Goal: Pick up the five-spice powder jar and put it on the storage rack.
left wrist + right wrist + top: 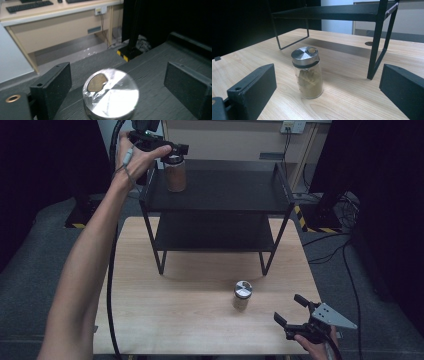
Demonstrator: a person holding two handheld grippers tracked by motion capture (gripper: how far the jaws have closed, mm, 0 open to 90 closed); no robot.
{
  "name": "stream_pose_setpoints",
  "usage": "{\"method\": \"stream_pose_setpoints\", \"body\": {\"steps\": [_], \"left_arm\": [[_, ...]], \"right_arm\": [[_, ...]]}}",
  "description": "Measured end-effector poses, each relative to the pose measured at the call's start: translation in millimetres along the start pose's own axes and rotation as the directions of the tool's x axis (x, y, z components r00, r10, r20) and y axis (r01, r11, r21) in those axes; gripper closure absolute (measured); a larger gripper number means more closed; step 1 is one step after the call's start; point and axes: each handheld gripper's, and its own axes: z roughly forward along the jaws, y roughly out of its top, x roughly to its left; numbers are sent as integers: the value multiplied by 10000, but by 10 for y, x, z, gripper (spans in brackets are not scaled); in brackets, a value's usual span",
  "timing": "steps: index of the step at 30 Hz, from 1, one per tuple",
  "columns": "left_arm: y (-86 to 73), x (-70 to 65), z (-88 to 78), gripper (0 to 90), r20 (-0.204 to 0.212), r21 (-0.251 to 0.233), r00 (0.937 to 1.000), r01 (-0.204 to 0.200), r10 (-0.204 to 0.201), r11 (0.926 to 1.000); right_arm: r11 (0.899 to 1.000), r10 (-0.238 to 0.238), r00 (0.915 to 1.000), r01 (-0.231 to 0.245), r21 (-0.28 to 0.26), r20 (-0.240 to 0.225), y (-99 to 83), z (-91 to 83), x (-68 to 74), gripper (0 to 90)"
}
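silver-lidded glass spice jar point(110, 96) stands on the black metal shelf point(160, 82) between the left gripper point(125, 85)'s spread jaws, untouched; withdraw straight up to avoid tipping it; right gripper point(324, 92) gapes too.

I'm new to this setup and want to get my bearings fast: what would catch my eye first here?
First, the black two-tier shelf standing at the far side of the wooden table. On its top tier, near the left corner, a spice jar stands upright with the left gripper over it, jaws open on either side of its shiny lid. A second spice jar stands alone on the table in front, with the right gripper open beside it.
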Motion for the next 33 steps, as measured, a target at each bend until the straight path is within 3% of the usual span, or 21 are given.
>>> {"method": "stream_pose_setpoints", "body": {"steps": [2, 7, 13, 18, 28, 33], "left_arm": [[1, -2, -62, 60, 158, -135, 9998, -108, 110, 9999], [-133, 33, -251, 47, 1108, -708, 9936, -151, 229, 9974], [-236, -52, -468, 43, 1013, -791, 9932, -497, 576, 9956], [-293, -52, -622, 41, 1075, -1089, 9926, -442, 560, 9931], [-544, -62, -654, 43, 1281, -1486, 9886, -596, 790, 9871], [-783, -49, -674, 42, 1749, -1882, 9816, -431, 767, 9812]], "right_arm": [[10000, 4, 10000, -4, -17, -4, -2, -2, 1, 14], [10000, -46, 10000, 46, -40, -19, 3, -3, 9, 14], [9999, -136, 9999, 136, -21, -72, 14, 2, 32, 14], [9999, -135, 9999, 135, -27, -41, 16, -2, 31, 14], [9999, -111, 9999, 111, -45, -3, 10, -12, 26, 14], [9999, -125, 9999, 125, -20, -59, 13, -5, 27, 14]]}}
